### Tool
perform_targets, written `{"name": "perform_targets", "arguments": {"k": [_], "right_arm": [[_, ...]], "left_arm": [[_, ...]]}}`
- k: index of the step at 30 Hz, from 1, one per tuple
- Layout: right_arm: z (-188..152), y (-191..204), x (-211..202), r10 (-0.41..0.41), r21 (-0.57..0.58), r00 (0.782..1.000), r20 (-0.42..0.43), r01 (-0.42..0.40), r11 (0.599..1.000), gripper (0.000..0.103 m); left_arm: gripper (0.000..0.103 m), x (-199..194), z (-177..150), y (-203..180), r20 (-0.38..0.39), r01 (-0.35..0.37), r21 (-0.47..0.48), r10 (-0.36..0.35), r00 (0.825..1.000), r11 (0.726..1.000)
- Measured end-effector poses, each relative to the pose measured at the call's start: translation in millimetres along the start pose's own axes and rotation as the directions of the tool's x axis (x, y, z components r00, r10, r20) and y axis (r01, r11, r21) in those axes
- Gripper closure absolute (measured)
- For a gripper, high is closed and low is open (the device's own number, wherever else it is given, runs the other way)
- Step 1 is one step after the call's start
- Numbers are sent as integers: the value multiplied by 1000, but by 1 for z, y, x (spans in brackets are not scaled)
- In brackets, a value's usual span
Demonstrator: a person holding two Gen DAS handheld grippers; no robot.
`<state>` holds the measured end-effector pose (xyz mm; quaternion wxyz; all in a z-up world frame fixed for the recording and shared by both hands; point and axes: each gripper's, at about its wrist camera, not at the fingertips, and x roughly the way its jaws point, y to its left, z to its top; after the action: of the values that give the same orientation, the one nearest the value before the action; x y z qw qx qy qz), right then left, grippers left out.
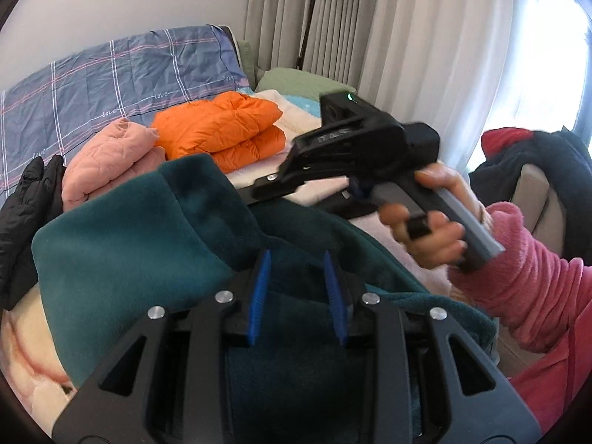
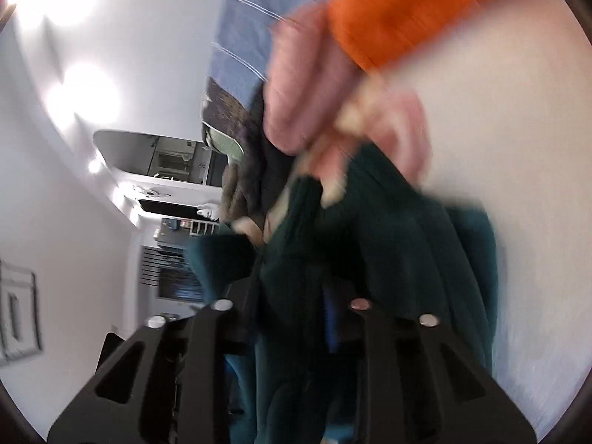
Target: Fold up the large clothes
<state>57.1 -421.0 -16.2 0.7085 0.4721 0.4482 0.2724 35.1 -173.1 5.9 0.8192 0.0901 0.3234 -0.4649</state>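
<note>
A teal fleece garment lies bunched on the bed, right in front of me. My left gripper points down into it, its blue pads closed on a thick fold of the fleece. A hand in a pink sleeve holds my right gripper, whose fingertips reach the garment's far edge from the right. The right wrist view is blurred. There the teal fleece fills the space between the right gripper's fingers, and one blue pad shows.
Folded orange puffer jacket and folded pink quilted jacket sit behind the fleece. A black puffer lies at the left. Blue plaid bedding leans against the wall. A chair with dark and red clothes stands right, by the curtains.
</note>
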Motion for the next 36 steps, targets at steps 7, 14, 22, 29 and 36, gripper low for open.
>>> {"name": "perform_targets", "arguments": {"k": [7, 14, 22, 29, 36], "right_arm": [[-18, 38, -44, -303, -253, 890, 341, 398, 882, 103], [-52, 6, -78, -195, -215, 945, 262, 255, 943, 88], [-152, 54, -121, -93, -347, 979, 183, 153, 925, 16], [-182, 50, -94, -96, -271, 992, 82, 115, 956, 16], [-176, 62, -94, -103, -236, 976, 191, 148, 960, 79]], "left_arm": [[59, -5, 16, 15, 50, 148, -98, -143, 988, 984], [53, 21, 21, -7, -8, 155, -46, -155, 988, 987], [53, 21, 20, -3, 7, 165, -62, -164, 986, 984], [53, 26, 26, -1, 10, 175, -103, -175, 985, 979], [52, 5, 35, 9, 29, 120, -138, -117, 993, 983]]}}
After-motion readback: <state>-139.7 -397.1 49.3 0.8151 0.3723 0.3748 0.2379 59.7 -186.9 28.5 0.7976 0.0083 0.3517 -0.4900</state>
